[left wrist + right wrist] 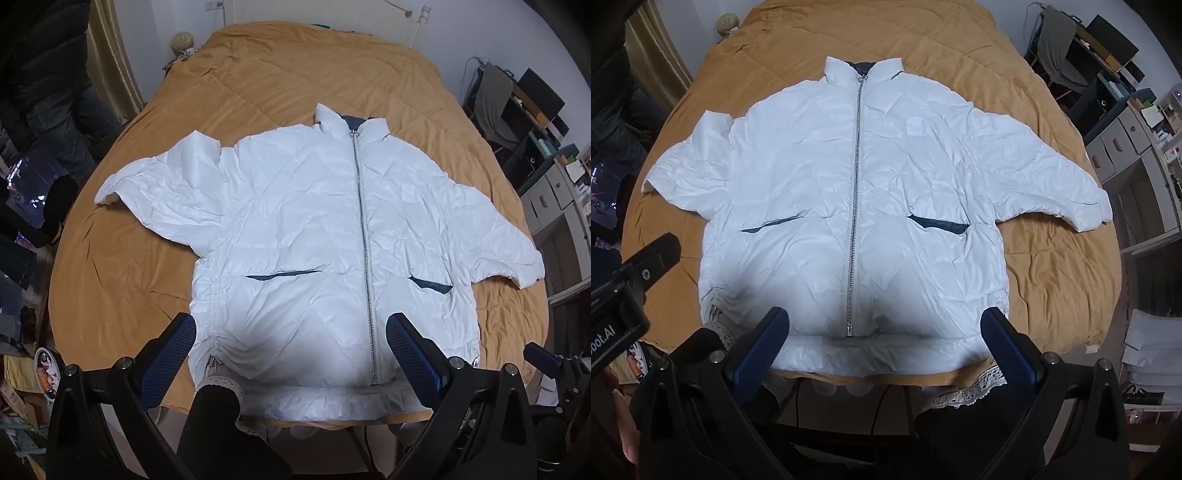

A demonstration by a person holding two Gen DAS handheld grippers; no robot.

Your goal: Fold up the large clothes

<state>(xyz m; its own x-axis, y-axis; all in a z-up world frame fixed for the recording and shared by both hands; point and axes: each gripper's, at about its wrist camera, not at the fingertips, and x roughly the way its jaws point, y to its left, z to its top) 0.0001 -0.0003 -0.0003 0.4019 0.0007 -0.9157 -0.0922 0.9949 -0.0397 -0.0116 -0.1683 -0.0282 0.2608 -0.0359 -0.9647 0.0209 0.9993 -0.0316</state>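
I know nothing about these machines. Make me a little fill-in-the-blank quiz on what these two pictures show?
1. The white puffy jacket lies spread flat on a ____-coloured quilted bedspread.
2. The jacket's silver metal zipper is zipped ____ up to the collar.
3. The left tongs and the right tongs both stand ____, holding nothing.
4. Both sleeves are stretched ____ to the sides, not folded.

Missing words: mustard; shut; open; out

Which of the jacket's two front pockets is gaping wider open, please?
The pocket right of the zipper in the right wrist view: it shows a broad dark wedge of lining, while the other pocket shows only a thin slit.
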